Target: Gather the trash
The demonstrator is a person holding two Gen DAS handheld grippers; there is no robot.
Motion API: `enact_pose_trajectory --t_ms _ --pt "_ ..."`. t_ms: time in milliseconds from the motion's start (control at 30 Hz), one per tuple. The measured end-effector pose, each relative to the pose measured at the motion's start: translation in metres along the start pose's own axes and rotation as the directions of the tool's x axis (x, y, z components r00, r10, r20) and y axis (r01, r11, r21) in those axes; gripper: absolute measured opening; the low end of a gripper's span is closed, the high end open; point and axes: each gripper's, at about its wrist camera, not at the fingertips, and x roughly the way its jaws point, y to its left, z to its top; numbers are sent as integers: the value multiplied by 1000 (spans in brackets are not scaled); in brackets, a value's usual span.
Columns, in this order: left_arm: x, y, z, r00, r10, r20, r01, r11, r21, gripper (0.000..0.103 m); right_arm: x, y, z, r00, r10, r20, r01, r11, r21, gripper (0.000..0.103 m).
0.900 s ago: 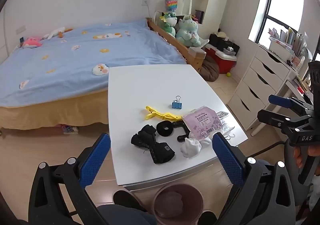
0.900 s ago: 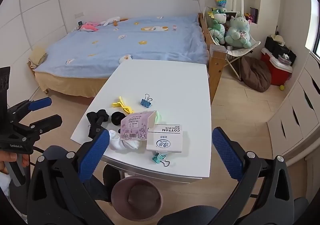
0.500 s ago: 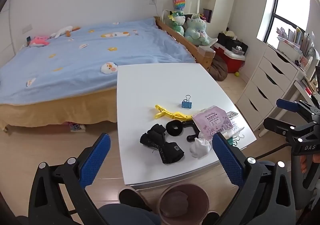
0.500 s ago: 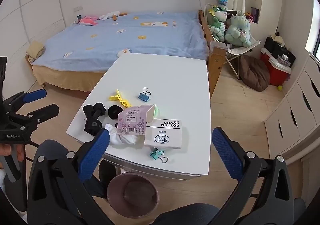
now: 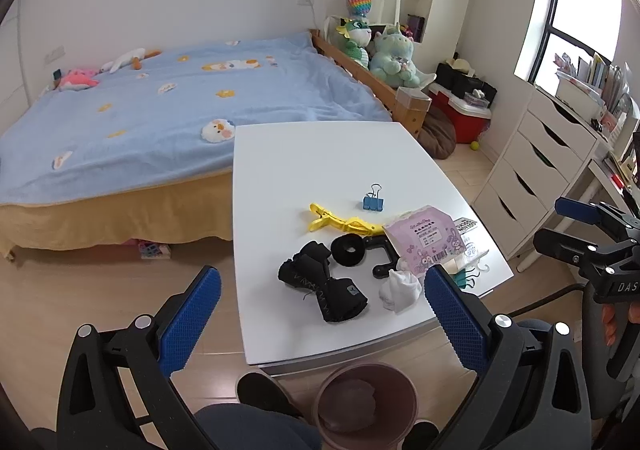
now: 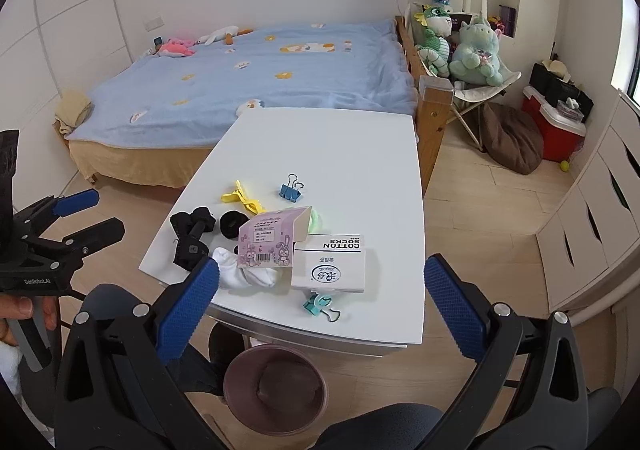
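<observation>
Two sets of tongs were in view, both spread wide and gripping nothing. The left tongs (image 5: 320,314) hung low in the left wrist view, their blue pads framing the near edge of the white rectangular surface (image 5: 320,154). The right tongs (image 6: 320,298) sat likewise at the bottom of the right wrist view.

The clutter lay bunched in the near half of the surface, centre of both frames. Counted there: one pink printed paper packet (image 6: 272,242), folded open and leaning on one white cardboard box lettered "COTTON SOCKS" (image 6: 332,270); one crumpled white sock (image 6: 244,274) just beside the packet, at the near edge; one bundle of black fabric (image 5: 324,286); one black ring-shaped hair tie (image 5: 348,248); one yellow plastic hair clip (image 5: 340,220); and two binder clips, a blue one (image 6: 291,188) standing apart towards the middle and a teal one (image 6: 318,304) at the near edge below the box.

One round mauve plastic bin (image 6: 276,390) stood on the wooden floor below the near edge of the surface, at bottom centre; something crumpled lay in it, but what could not be told.

The far half of the surface was bare. Its far edge met the one blue-covered bed (image 6: 260,70). Open floor ran along its left and right sides.
</observation>
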Motion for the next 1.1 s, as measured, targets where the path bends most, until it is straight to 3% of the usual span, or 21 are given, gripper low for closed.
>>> enact_pose_trajectory --t_ms 1100 --pt "-1 0 -2 1000 1 -12 -1 1000 -13 98 -2 7 -4 1000 4 -5 -4 1000 -20 100"
